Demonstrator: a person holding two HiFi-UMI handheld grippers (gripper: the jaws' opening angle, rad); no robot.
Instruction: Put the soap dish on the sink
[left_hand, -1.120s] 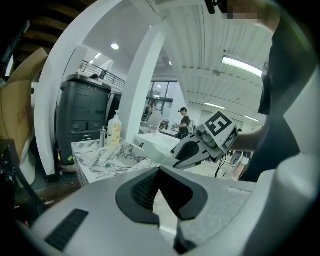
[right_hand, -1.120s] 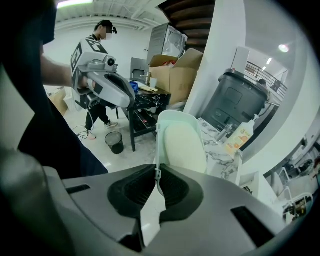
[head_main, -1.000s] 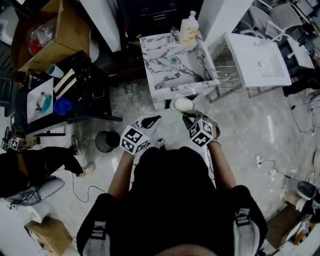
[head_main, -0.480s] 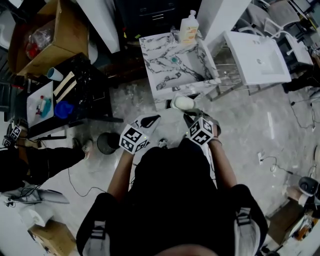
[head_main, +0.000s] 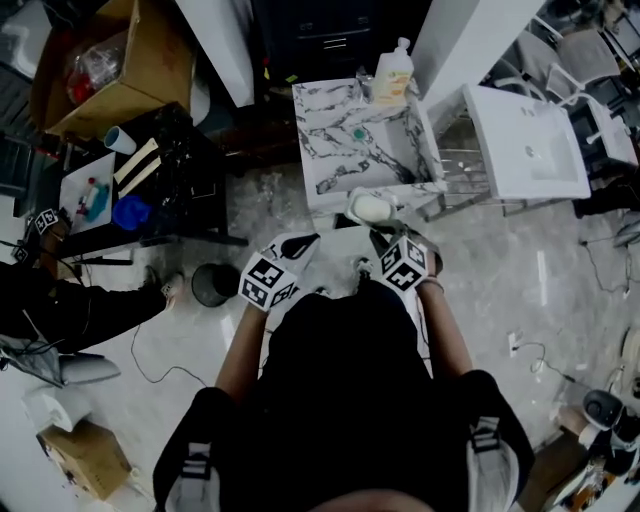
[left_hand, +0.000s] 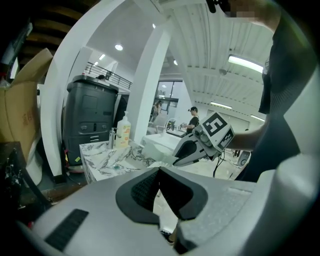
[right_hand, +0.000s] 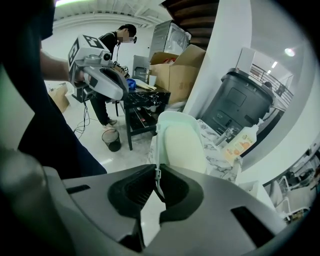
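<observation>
- The right gripper (right_hand: 156, 172) is closed on the thin near rim of a pale green plastic soap dish (right_hand: 175, 117) — the rim is pinched between the two dark ribbed pads.
- A cream oval bar of soap (right_hand: 184, 147) is seen lying in the dish.
- The left gripper (left_hand: 159, 171) is closed, its pad tips meeting; nothing is held between them.
- In the head view, both grippers are held side by side in front of the person's dark torso, with the left one just beside the right and clear of the dish.
- The dish is held off any surface, just at the near front edge of the white, grey-veined, marble-patterned square sink (head_main: 330, 185) — it is not set down on it.
- A cream pump bottle (head_main: 393, 75) stands at the sink's far rim.
- A black table (head_main: 190, 215) is placed left of the sink, with a round dark bin (head_main: 212, 283) on the pale floor near it.
- A plain white basin (head_main: 530, 150) is placed right of the marble sink.
</observation>
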